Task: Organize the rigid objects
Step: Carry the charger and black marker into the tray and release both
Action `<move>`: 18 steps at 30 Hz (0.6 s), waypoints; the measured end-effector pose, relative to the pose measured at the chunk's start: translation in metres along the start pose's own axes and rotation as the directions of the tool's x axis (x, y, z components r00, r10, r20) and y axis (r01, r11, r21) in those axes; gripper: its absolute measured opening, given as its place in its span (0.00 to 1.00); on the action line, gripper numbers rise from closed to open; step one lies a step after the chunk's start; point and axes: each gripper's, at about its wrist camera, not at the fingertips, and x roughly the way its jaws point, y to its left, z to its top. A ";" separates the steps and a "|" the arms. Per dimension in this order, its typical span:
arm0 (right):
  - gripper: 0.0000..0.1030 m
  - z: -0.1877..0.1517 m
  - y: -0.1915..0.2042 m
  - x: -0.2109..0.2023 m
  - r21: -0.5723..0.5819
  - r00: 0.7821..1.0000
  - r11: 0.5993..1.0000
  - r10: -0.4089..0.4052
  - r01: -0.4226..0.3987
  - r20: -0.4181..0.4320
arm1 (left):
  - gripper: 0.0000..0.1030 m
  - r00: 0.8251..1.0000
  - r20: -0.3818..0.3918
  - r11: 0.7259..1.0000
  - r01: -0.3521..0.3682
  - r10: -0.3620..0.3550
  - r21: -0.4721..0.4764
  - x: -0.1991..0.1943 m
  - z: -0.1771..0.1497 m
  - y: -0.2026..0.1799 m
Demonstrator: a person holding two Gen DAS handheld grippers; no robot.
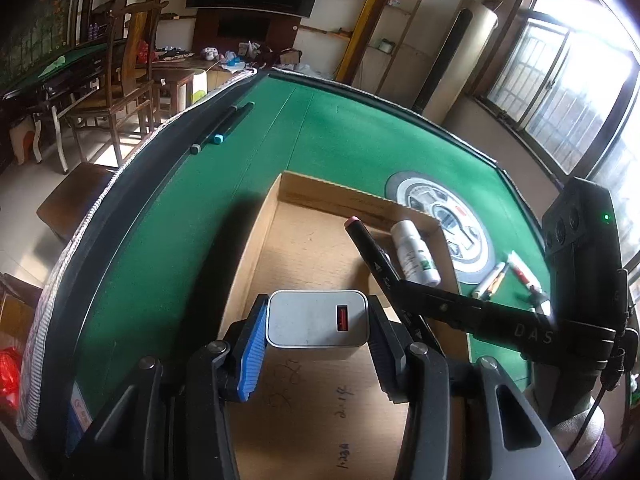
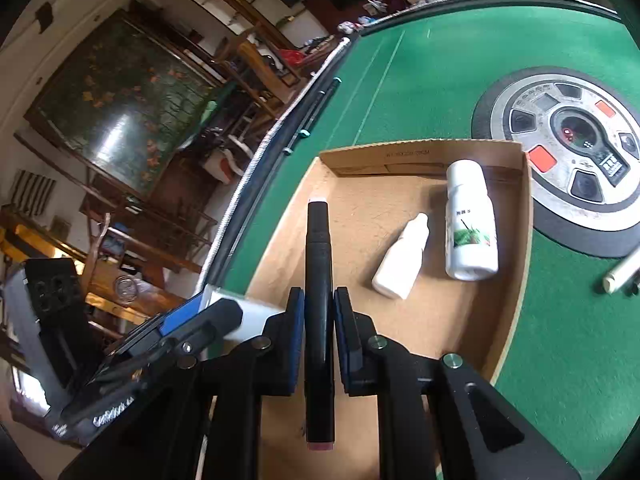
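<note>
My left gripper [image 1: 317, 316] is shut on a white USB charger [image 1: 316, 332], its orange port facing me, above the near left part of a shallow cardboard tray [image 1: 340, 196]. My right gripper [image 2: 319, 312] is shut on a black marker [image 2: 319, 248] with pink ends, held over the same tray [image 2: 420, 152]. In the left wrist view the right gripper [image 1: 390, 276] reaches in from the right with the marker [image 1: 360, 232]. A white bottle [image 2: 470, 220] and a small white dropper bottle [image 2: 400, 258] lie in the tray. The left gripper [image 2: 224, 312] and the charger [image 2: 256, 316] show at the left.
The tray rests on a green mahjong table [image 1: 340, 132] with a round control console [image 2: 572, 136] just beyond it. Two dark markers [image 1: 224, 128] lie by the table's left rim. Small tubes [image 1: 492, 280] lie on the felt right of the tray. Chairs and shelves stand beyond.
</note>
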 end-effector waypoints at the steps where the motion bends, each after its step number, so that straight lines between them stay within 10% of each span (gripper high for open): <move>1: 0.14 0.002 -0.003 0.008 0.017 1.000 1.000 -0.008 0.008 -0.006 | 0.48 1.000 -0.010 1.000 -0.001 0.001 -0.001 0.005 0.002 0.001; 12: 0.16 0.018 -0.036 0.023 0.060 0.992 0.991 -0.121 0.119 0.023 | 0.48 0.991 -0.129 0.997 0.022 -0.032 -0.078 0.071 0.045 0.002; 18: 0.44 0.016 -0.034 -0.026 0.009 0.985 0.994 -0.108 0.107 0.138 | 0.49 0.994 -0.112 0.995 -0.009 -0.001 -0.094 0.092 0.056 -0.003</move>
